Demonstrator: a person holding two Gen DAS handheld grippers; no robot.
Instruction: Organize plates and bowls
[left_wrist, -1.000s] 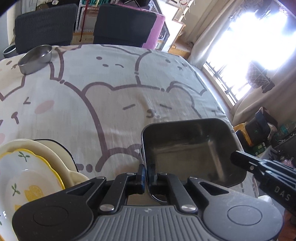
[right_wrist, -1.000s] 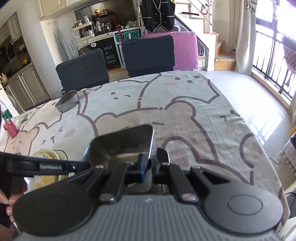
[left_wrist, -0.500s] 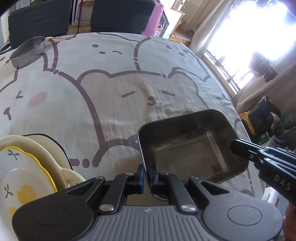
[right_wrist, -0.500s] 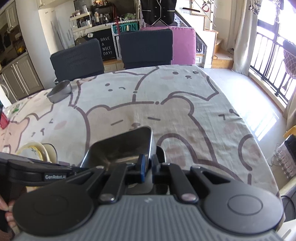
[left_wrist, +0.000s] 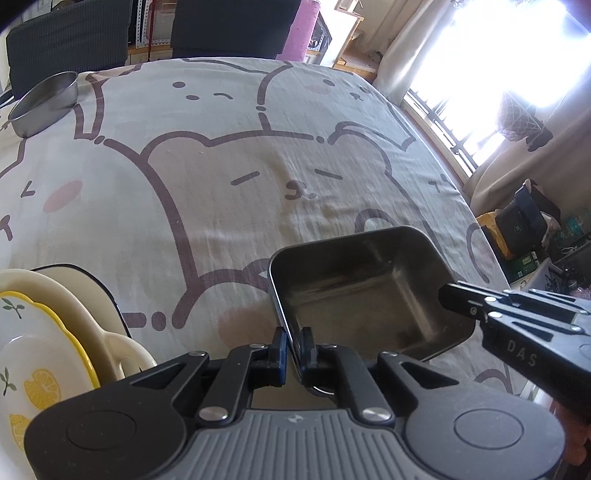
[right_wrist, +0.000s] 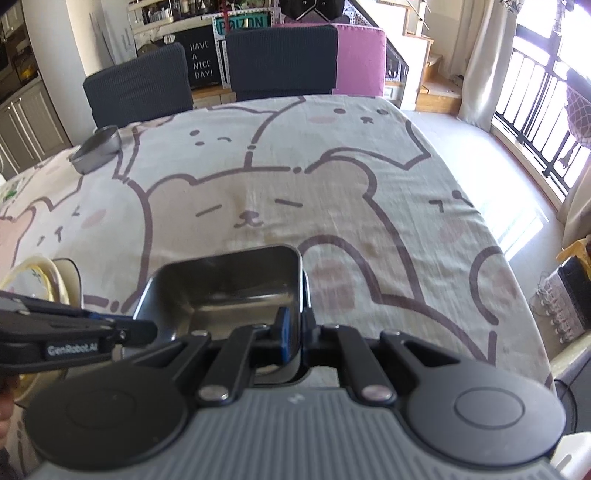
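A square, dark stainless-steel tray (left_wrist: 362, 295) sits low over the near right part of the bear-print surface (left_wrist: 229, 177), held from two sides — the left gripper (left_wrist: 293, 343) has its jaws clamped on the left wall, the right gripper (right_wrist: 293, 328) on the right wall. The stack of cream and yellow lemon-patterned plates (left_wrist: 40, 343) lies just to the left — the likely destination.

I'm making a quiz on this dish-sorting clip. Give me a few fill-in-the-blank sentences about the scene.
1. Both grippers are shut on the rim of the square ____ tray.
2. The left gripper grips one wall and the right gripper the ____ wall.
3. The stacked plates show a ____ print.
4. The round tin sits near two dark ____.

Missing: metal; opposite; lemon; chairs
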